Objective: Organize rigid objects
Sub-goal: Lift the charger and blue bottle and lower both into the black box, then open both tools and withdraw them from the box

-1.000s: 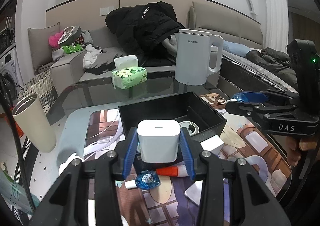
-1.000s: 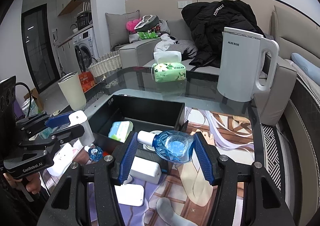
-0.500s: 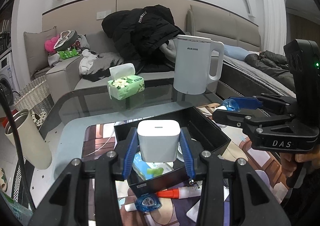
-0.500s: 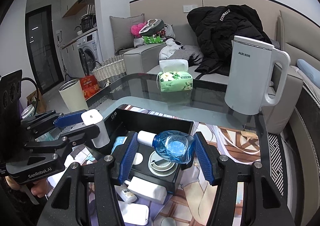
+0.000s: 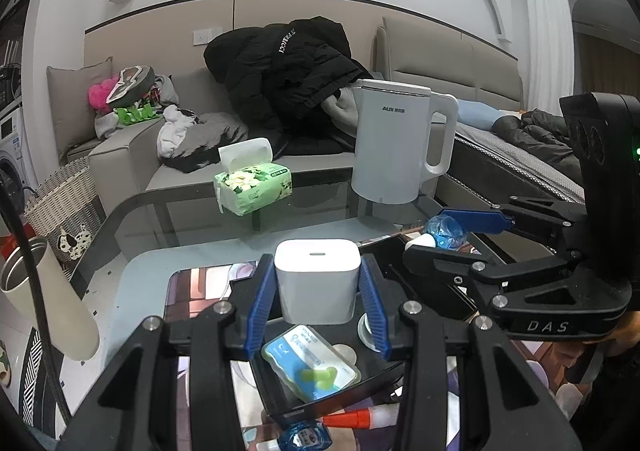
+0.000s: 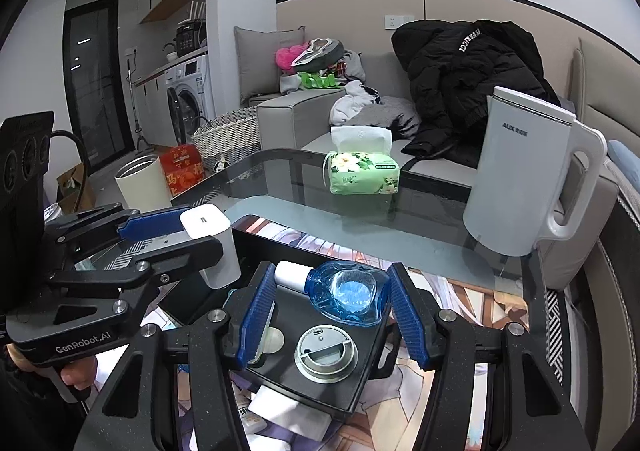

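Charger (image 5: 316,285), white and boxy: we find it pinched between the blue pads of the left gripper (image 5: 316,307), held in the air over the near end of the black tray (image 5: 308,407). A second ago it hung short of the tray, above the loose items on the mat; now the tray sits directly beneath it and the blue-and-white packet (image 5: 310,367) inside shows under the jaws.

Right gripper (image 6: 330,307): jaws pinching one clear blue tape dispenser (image 6: 348,293) with a white nozzle, held above the tray's other end. Earlier it hovered over the mat in front of the tray; now the round grey lid (image 6: 326,355) in the tray lies right below it. From the left wrist view the right gripper (image 5: 440,237) has closed in beside the charger.

Count, tray contents: one packet, one grey lid, one small pale disc (image 6: 272,339).

Count, on the mat by the tray's near wall: one red-and-white tube (image 5: 360,417), one more blue dispenser (image 5: 306,437), one white block (image 6: 288,411).

Count, far side of the table (image 6: 360,219): one white kettle (image 6: 528,175), one green tissue pack (image 6: 364,167). One beige cup (image 6: 142,183) stands off the table's left edge.
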Motion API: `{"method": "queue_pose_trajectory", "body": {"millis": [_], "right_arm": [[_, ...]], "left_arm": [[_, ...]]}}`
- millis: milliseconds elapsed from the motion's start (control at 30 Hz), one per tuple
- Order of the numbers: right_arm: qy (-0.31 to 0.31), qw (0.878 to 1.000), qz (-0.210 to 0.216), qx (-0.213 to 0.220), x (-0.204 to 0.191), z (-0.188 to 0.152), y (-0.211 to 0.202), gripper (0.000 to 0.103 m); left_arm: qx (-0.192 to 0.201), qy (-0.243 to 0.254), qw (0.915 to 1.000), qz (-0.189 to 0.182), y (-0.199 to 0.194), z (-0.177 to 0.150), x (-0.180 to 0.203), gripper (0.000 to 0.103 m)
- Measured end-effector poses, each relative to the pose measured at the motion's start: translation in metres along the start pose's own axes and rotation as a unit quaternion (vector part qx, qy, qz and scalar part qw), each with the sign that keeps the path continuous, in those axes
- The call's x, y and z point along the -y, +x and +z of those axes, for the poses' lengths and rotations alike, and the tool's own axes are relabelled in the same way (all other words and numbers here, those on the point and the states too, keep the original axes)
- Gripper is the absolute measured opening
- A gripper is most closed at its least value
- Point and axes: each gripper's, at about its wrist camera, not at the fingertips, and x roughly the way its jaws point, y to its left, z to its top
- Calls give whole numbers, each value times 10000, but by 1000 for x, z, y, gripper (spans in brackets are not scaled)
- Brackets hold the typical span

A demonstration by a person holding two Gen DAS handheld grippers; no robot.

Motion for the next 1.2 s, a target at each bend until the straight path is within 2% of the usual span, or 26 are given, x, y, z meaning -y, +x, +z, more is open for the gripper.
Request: {"method": "queue_pose_trajectory", "body": {"millis": [567, 1000, 1200], "right_arm": [[-423, 9981, 69, -432, -7, -3, 41, 58], [-541, 9963, -96, -656, -10, -15, 55, 58], [-586, 9965, -155, -571, -9, -20, 52, 58]], "left_arm": [[-199, 166, 9996, 119, 26, -10, -1, 41], [-464, 209, 9986, 127, 40, -17, -3, 41], [-493, 243, 9984, 131, 41, -21, -2, 41]]}}
